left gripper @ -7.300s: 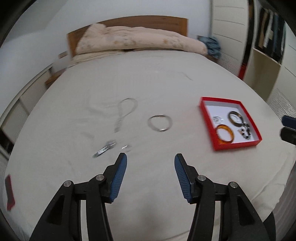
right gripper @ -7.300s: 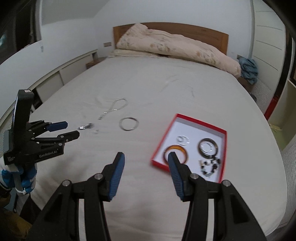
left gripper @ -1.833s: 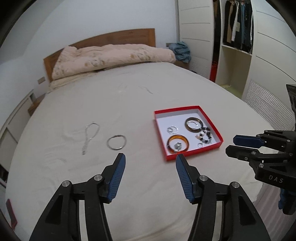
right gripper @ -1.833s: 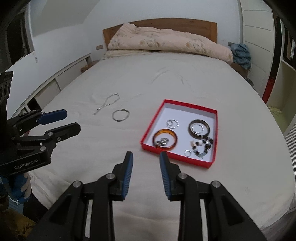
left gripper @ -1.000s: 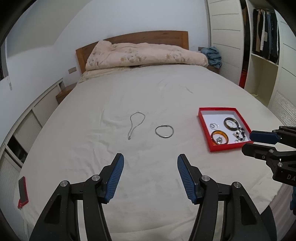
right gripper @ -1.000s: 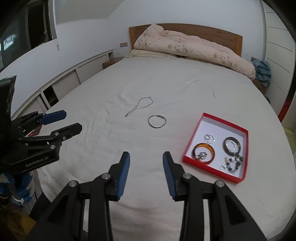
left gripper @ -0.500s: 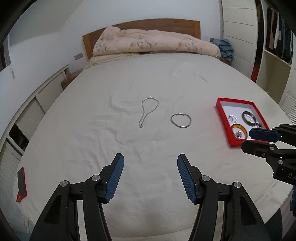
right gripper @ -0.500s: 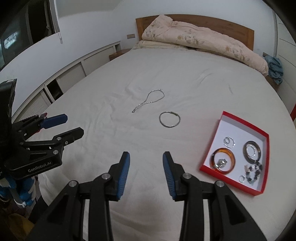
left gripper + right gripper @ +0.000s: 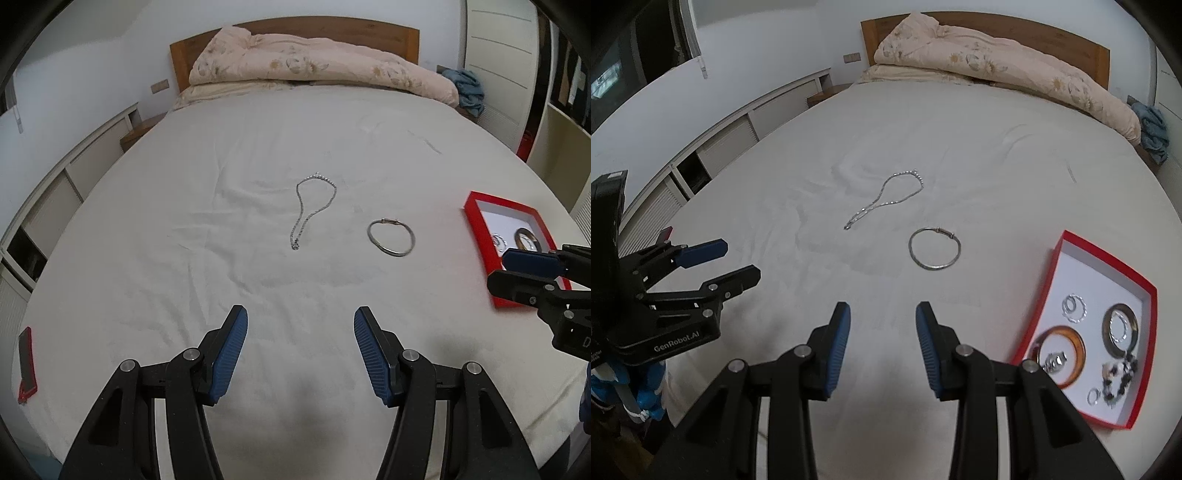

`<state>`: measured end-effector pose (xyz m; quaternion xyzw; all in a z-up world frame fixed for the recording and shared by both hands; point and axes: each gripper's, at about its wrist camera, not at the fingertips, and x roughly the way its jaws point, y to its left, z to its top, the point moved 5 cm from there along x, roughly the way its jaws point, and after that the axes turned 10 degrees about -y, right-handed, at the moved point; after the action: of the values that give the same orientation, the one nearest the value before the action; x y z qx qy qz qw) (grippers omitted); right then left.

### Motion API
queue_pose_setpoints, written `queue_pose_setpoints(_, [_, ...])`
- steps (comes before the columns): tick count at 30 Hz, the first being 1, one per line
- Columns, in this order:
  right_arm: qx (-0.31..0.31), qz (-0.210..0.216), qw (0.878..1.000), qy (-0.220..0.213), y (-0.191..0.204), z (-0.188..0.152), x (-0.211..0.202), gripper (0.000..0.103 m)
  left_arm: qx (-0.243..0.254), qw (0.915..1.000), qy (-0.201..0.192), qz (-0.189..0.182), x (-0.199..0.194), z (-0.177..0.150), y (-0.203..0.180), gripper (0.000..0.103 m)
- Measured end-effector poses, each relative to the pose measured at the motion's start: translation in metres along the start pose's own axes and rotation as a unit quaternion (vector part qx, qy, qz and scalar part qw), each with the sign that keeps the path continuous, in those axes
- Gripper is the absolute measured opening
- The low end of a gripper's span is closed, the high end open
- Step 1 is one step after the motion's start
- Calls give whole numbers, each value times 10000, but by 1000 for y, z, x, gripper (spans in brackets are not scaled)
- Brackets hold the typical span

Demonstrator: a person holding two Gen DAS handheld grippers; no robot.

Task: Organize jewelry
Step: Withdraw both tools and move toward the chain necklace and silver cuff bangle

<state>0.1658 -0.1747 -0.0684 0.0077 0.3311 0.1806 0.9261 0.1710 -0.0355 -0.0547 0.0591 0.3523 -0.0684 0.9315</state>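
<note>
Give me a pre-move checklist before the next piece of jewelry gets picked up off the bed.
1. Left gripper open and holding nothing: ok.
2. Right gripper open and holding nothing: ok.
3. Silver bangle lies flat on the sheet, apart from the chain necklace: ok.
4. Red box open, with bare white floor at its far end for more pieces: ok.
5. Nothing between the right gripper and the bangle: ok.
6. Bangle clasp fastened: cannot tell.
</note>
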Motion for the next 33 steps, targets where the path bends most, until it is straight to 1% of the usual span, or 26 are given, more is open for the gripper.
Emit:
queue_pose_setpoints(10, [71,6,10000,67,-12,9,30,35,-138,9997,204,49,35,0,10,59])
queue_pose_setpoints(14, [107,52,9999,120,-12,5,37,35,-230,9994,243,28,43,-4,17,59])
queue_pose_setpoints(18, [234,72,9996,156,-18,-1,44,35,-275,9987,431,76,51,-10,25,59])
queue_pose_setpoints(22, [339,53,9993,159,-24,-4,49,35,-276,9982,508,148,58,-15,31,59])
queue_pose_setpoints(26, [403,20,9991,162,-30,-6,53,35,-309,9979,528,202,62,-18,36,67])
queue_pose_setpoints(33, [490,-108,9986,157,-45,-8,61,36,-369,9977,544,152,76,-16,38,67])
